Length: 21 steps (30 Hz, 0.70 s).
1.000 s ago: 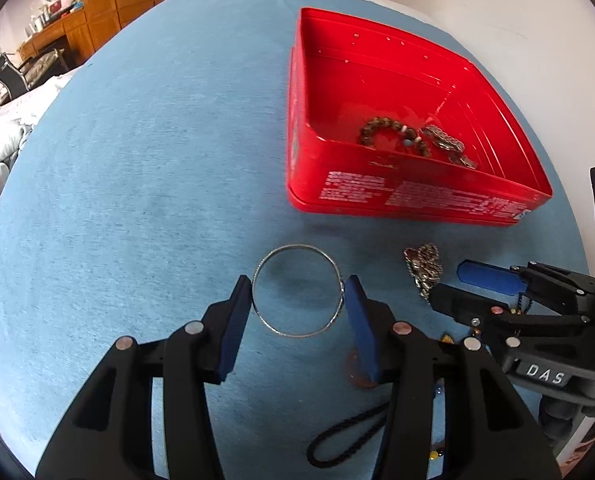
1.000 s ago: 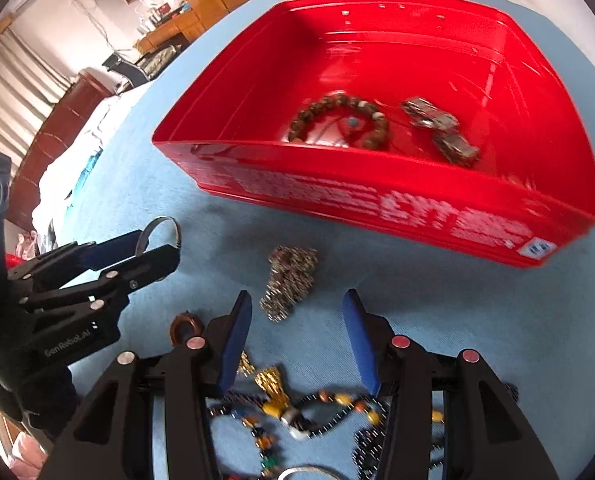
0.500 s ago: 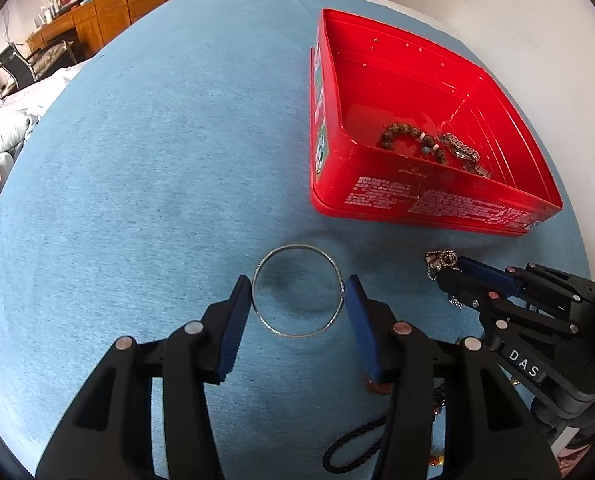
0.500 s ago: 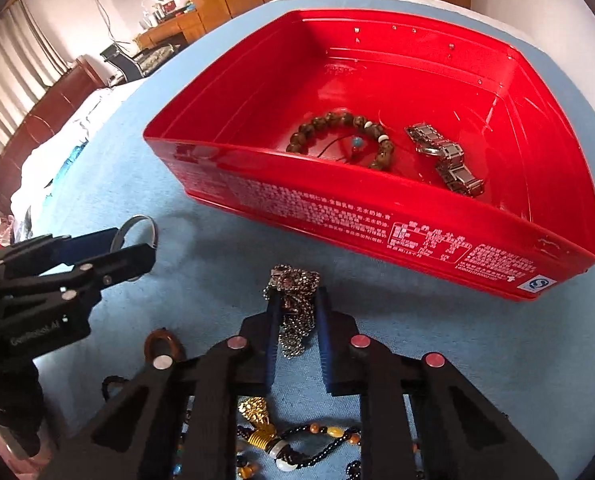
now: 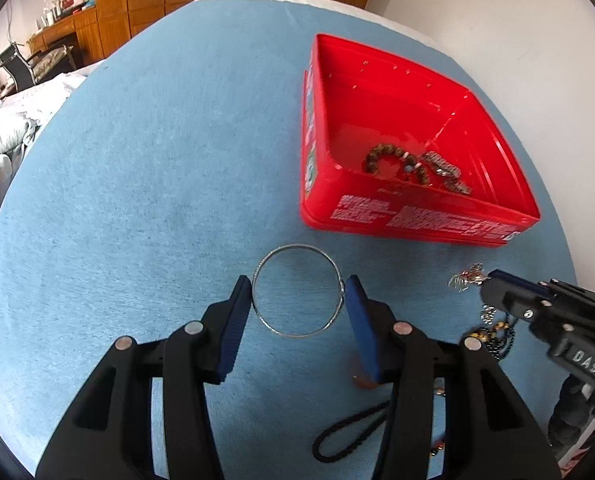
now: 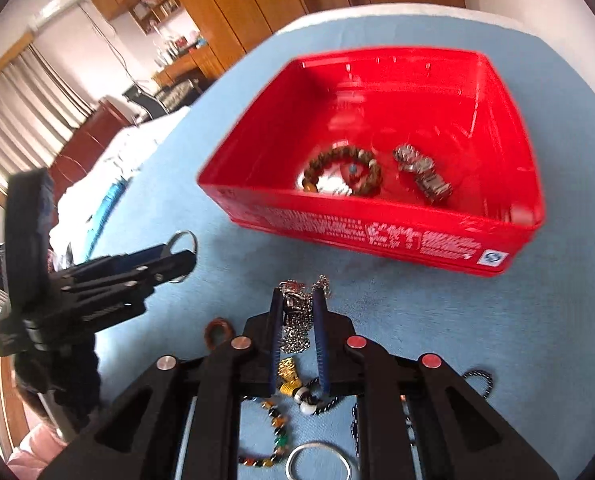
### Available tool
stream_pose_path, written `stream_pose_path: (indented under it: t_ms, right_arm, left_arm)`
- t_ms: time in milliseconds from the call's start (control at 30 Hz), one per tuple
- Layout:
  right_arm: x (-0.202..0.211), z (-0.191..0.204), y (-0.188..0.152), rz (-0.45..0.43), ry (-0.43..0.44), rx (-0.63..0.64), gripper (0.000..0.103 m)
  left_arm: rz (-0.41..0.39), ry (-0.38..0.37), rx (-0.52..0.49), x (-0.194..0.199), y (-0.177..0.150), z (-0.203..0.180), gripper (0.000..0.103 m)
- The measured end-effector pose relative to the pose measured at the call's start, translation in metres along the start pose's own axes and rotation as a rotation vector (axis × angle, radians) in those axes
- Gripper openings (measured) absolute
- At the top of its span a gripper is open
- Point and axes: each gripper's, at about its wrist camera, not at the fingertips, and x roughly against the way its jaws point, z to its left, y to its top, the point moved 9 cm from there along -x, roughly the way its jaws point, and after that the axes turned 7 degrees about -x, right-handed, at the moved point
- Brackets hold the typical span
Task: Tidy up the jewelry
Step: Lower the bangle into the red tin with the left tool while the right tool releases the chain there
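On a blue felt-like cloth (image 5: pixel 137 200), the left gripper (image 5: pixel 297 300) pinched a thin silver bangle (image 5: pixel 297 290) across its width, just in front of a glossy red box (image 5: pixel 417 216). The right gripper (image 6: pixel 297 304), nearly closed, clamped a bunched silver chain (image 6: pixel 295 320) near the box's front wall. Both pieces seemed ready to be carried over the rim and dropped beside the round wooden bead bracelet (image 6: pixel 343 172) and linked metal band (image 6: pixel 423 178) inside.
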Motion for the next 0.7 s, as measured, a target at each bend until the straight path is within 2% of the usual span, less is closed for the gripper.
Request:
stream_pose_path:
  t_ms: [200,400,567,700]
  right_arm:
    - [0.040,-0.005,0.012,-0.076,0.024,0.000,0.014]
    - [0.064,-0.014,0.043,-0.144,0.013,-0.021,0.014]
    - [0.055,-0.033,0.078,-0.176,-0.025,-0.054,0.014]
    - [0.033,-0.052,0.097,-0.181,-0.086,-0.074,0.014]
  left_arm:
    - [-0.032,-0.025,-0.028,0.017,0.012,-0.018,0.047]
    - [-0.082,-0.026,-0.064,0.032,0.043,-0.038,0.047]
    - [-0.120,-0.066,-0.085,0.030,0.078,-0.065,0.047]
    - [-0.105,-0.074,-0.080,0.003,0.098,-0.076,0.047]
